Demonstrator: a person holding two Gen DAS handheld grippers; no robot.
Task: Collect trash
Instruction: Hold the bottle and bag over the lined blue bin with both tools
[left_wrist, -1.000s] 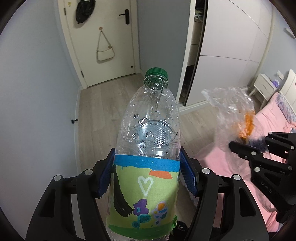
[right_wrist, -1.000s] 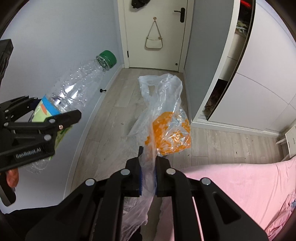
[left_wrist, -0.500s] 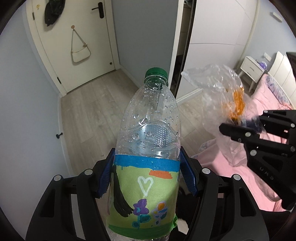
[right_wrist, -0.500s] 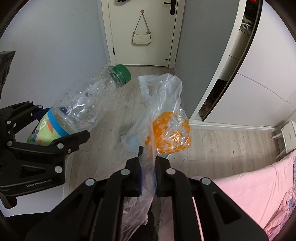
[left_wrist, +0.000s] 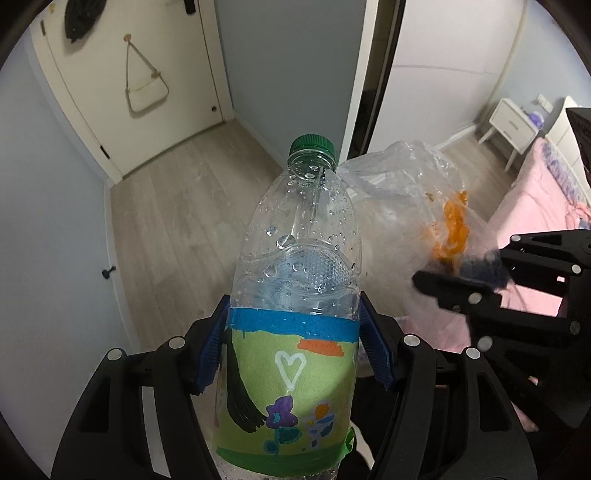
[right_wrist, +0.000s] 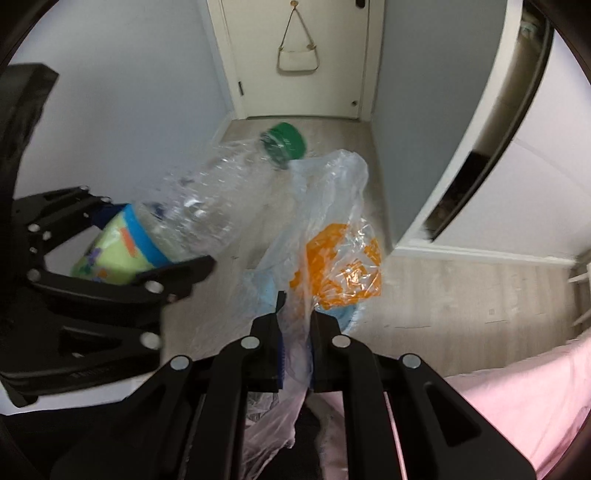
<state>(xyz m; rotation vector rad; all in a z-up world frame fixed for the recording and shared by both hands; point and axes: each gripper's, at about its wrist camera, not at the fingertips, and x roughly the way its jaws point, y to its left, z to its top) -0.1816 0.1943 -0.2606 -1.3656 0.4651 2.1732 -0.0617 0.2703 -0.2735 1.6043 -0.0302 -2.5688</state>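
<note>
- Gripping a clear plastic bottle (left_wrist: 295, 258) around its painted paper label (left_wrist: 288, 391), the left gripper (left_wrist: 293, 350) has its blue pads (left_wrist: 210, 350) pressed against both sides of the label, so the jaws are clamped on the bottle.
- The bottle carries a green cap (left_wrist: 312, 144), and water droplets cling to the inside of its clear upper part.
- In the right wrist view the same bottle (right_wrist: 207, 218) lies tilted, cap (right_wrist: 284, 142) pointing up and away, with the cap end touching or just beside the top edge of the bag; motion blur makes it hard to tell which.
- The right gripper (right_wrist: 295, 325) pinches a thin clear plastic bag (right_wrist: 321, 229) between nearly closed jaws, the film passing up between the fingers and hanging down below them.
- The bag shows an orange print (right_wrist: 340, 269) on its side; from the left wrist view the bag (left_wrist: 402, 206) sits just right of the bottle's neck.
- Behind both lie a light wooden floor (left_wrist: 173, 221), a white door (left_wrist: 122, 74) with a cream handbag (left_wrist: 147, 98) hung on it, a pink bed (left_wrist: 532, 229) and a white nightstand (left_wrist: 511, 123).
</note>
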